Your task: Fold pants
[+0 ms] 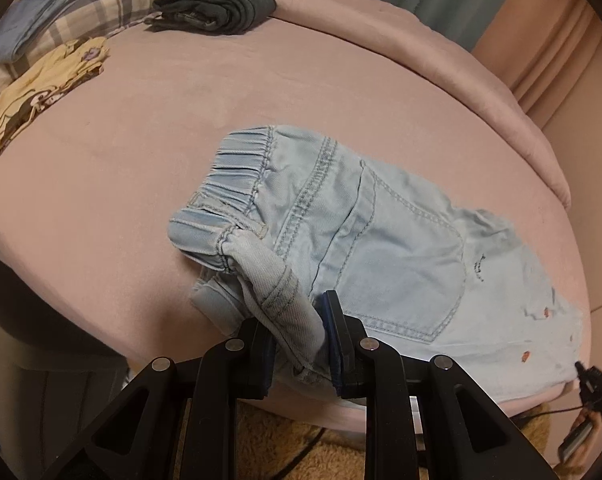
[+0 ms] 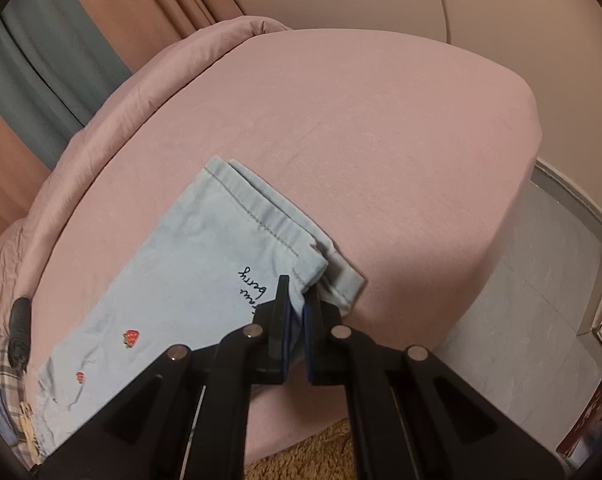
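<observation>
We hold the pants (image 1: 373, 248) lengthwise across the bed (image 1: 149, 128), left gripper (image 1: 301, 344) fingers pinching the waistband, right gripper (image 2: 297, 320) fingers pinching the hems.

My right tongs (image 2: 297, 312) clamped on hem corner of light blue pants (image 2: 173, 280). Pants lie flat on pink bed (image 2: 381, 140), legs stacked. Red strawberry print (image 2: 131, 337) and dark script near tongs, possibly "berry". Curtains (image 2: 81, 40) behind bed, grey floor (image 2: 521, 300) at right.

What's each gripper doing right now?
Left gripper: shut on the jeans near the waistband.
Right gripper: shut on the jeans' hem end.
</observation>
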Action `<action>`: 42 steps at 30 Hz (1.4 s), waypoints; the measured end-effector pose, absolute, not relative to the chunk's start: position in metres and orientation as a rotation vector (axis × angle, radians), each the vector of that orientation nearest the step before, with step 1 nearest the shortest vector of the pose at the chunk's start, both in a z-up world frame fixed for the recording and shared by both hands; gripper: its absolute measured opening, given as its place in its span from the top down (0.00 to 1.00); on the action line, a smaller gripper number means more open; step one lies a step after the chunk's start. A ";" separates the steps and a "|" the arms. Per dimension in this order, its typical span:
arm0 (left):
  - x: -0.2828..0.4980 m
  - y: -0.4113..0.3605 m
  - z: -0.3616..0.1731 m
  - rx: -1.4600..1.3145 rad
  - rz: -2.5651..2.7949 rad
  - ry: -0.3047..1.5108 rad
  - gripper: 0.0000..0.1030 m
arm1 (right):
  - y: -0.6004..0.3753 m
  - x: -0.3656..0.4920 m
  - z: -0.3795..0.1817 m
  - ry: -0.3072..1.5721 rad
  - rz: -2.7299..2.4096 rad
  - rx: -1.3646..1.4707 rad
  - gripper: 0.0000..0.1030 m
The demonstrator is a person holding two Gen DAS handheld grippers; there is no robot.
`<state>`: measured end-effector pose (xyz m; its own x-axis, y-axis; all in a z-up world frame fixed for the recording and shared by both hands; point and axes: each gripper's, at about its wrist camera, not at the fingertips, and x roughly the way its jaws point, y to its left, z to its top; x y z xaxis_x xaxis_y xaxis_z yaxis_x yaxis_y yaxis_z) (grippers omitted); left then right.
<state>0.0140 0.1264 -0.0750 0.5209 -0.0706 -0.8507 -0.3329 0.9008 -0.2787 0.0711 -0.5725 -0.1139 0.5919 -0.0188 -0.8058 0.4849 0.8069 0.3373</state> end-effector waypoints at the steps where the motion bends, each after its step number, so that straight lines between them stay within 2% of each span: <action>1: 0.014 0.128 -0.075 -0.439 0.173 1.020 0.71 | -0.572 0.071 -0.113 0.907 -0.310 0.571 0.96; 7: 0.011 0.128 -0.075 -0.413 0.200 1.026 0.69 | -0.586 0.065 -0.106 0.879 -0.314 0.668 0.84; 9: 0.010 0.128 -0.075 -0.414 0.206 1.027 0.69 | -0.591 0.059 -0.101 0.862 -0.359 0.666 0.66; 10: 0.010 0.128 -0.074 -0.417 0.209 1.029 0.68 | -0.594 0.057 -0.099 0.853 -0.380 0.661 0.65; 15: 0.005 0.124 -0.070 -0.411 0.226 1.027 0.66 | -0.603 0.055 -0.107 0.863 -0.349 0.742 0.64; 19: 0.002 0.120 -0.065 -0.398 0.221 1.019 0.50 | -0.600 0.068 -0.122 0.889 -0.283 0.803 0.64; 22: 0.000 0.122 -0.065 -0.411 0.226 1.016 0.43 | -0.592 0.078 -0.127 0.846 -0.260 0.757 0.64; 23: 0.000 0.124 -0.066 -0.415 0.232 1.017 0.38 | -0.589 0.081 -0.127 0.840 -0.275 0.725 0.69; 24: 0.000 0.126 -0.068 -0.420 0.248 1.022 0.37 | -0.587 0.083 -0.126 0.839 -0.290 0.707 0.79; 26: 0.000 0.129 -0.072 -0.426 0.265 1.032 0.36 | -0.585 0.086 -0.118 0.814 -0.279 0.714 0.87; 29: 0.006 0.129 -0.077 -0.444 0.239 1.039 0.35 | -0.579 0.080 -0.085 0.671 -0.264 0.698 0.89; 34: 0.015 0.140 -0.094 -0.551 0.248 1.025 0.36 | -0.566 0.092 -0.071 0.670 -0.320 0.596 0.89; 37: 0.012 0.142 -0.096 -0.550 0.289 0.999 0.61 | -0.566 0.099 -0.103 0.787 -0.383 0.589 0.88; 38: 0.009 0.142 -0.094 -0.550 0.284 0.988 0.66 | -0.569 0.100 -0.115 0.816 -0.388 0.612 0.88; 42: -0.006 0.145 -0.074 -0.566 0.253 0.928 0.69 | -0.578 0.087 -0.111 0.782 -0.361 0.664 0.88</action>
<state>-0.0062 0.1446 -0.0739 0.5835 -0.0327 -0.8115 -0.4399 0.8272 -0.3496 0.0873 -0.5783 -0.1114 0.6639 -0.0592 -0.7455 0.5291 0.7416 0.4123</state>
